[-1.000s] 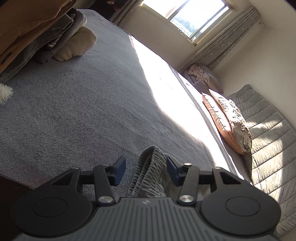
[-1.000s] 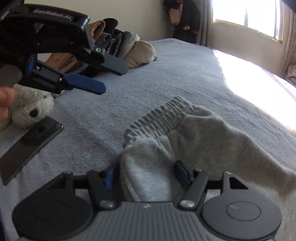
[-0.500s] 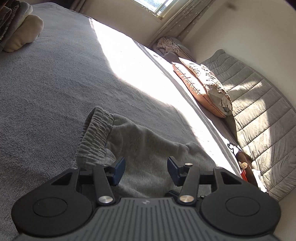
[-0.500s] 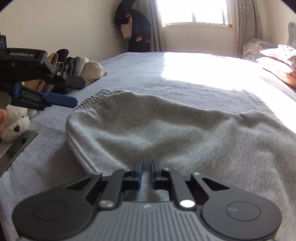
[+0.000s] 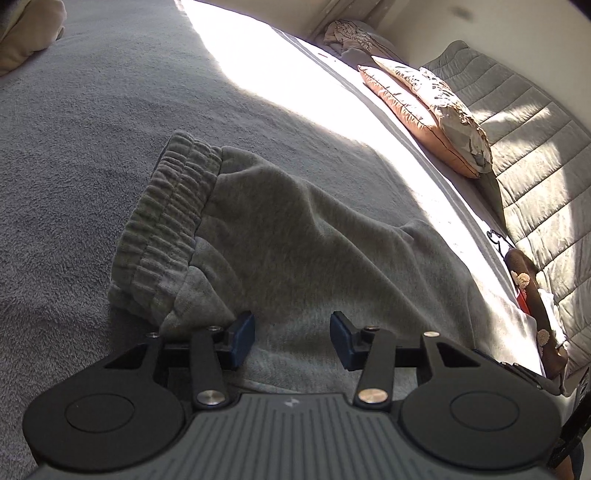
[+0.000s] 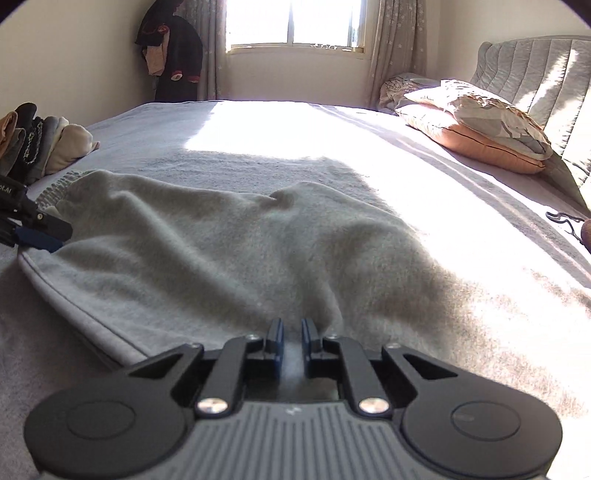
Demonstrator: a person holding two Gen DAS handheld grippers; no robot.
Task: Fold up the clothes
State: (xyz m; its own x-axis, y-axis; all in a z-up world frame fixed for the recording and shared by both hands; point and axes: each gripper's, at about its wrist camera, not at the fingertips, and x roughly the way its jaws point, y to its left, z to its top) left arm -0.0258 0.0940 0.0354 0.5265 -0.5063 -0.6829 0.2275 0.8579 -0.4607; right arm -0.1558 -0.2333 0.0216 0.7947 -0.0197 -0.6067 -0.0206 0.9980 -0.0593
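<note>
Left wrist view: grey sweatpants (image 5: 295,236) lay flat on the bed (image 5: 74,155), ribbed waistband (image 5: 166,214) toward the left.
Left claw (image 5: 291,338): released, its jaws having just narrowed a little, blue pads apart above the cloth and pressing nothing.
Open room, left view: bare blanket stretched left of and beyond the waistband; a sunlit strip ran along the far side.
Edges, left view: pillows (image 5: 424,107) and a quilted headboard (image 5: 535,155) bounded the right.
Cut off, left view: a pale folded item (image 5: 26,33) at the top left corner; a dark object (image 5: 532,306) by the right edge was hard to identify.
Right wrist view: the sweatpants (image 6: 221,251) spread across the foreground.
Right claw (image 6: 291,341): clenched on a fold of the sweatpants, a pale sliver of cloth between the pads.
Edges, right view: a stack of folded clothes (image 6: 40,144) stood at the left edge, well apart from the pants' far hem.
Hidden, right view: the left claw (image 6: 37,230) showed only its tips at the frame's left edge.
</note>
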